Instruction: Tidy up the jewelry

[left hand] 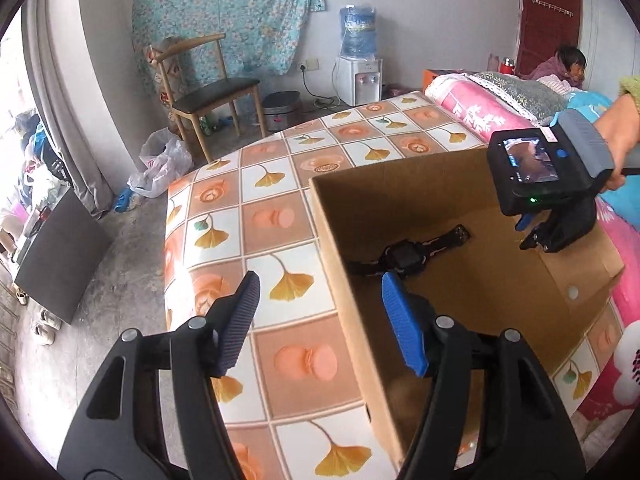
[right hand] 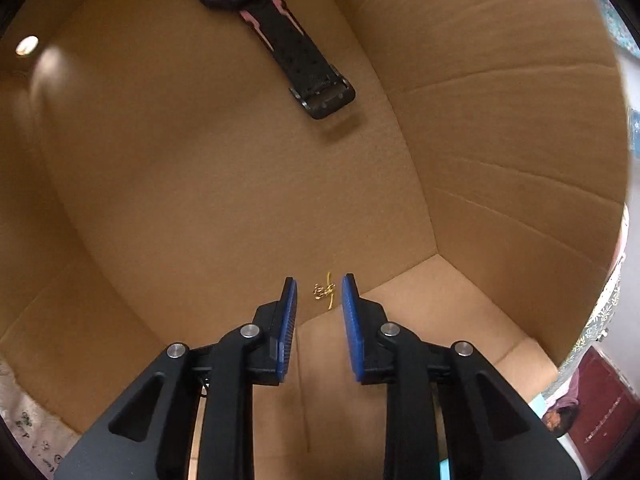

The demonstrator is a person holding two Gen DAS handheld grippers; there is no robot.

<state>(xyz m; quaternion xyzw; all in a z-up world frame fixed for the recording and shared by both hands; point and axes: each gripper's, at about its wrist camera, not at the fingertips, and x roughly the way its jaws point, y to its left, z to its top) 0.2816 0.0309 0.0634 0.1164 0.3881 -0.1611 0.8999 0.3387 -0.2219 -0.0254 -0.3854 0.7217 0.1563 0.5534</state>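
An open cardboard box (left hand: 340,240) stands on the table. On its floor lies a black watch (left hand: 400,256) with pink trim, also seen at the top of the right wrist view as the watch (right hand: 272,32). My left gripper (left hand: 320,280) is open and empty, its fingers on either side of the box's left wall. My right gripper (left hand: 536,240), held by a hand, reaches down inside the box (right hand: 500,120). The right gripper (right hand: 319,280) is open a little. A small gold jewelry piece (right hand: 325,291) shows in the gap at its tips, touching neither pad.
The table (left hand: 224,200) wears a tiled cloth with ginkgo leaves. A wooden chair (left hand: 208,92), a water dispenser (left hand: 360,76) and a plastic bag (left hand: 160,164) stand beyond it. Pink bedding (left hand: 480,108) lies at the right, with a person (left hand: 560,68) seated behind.
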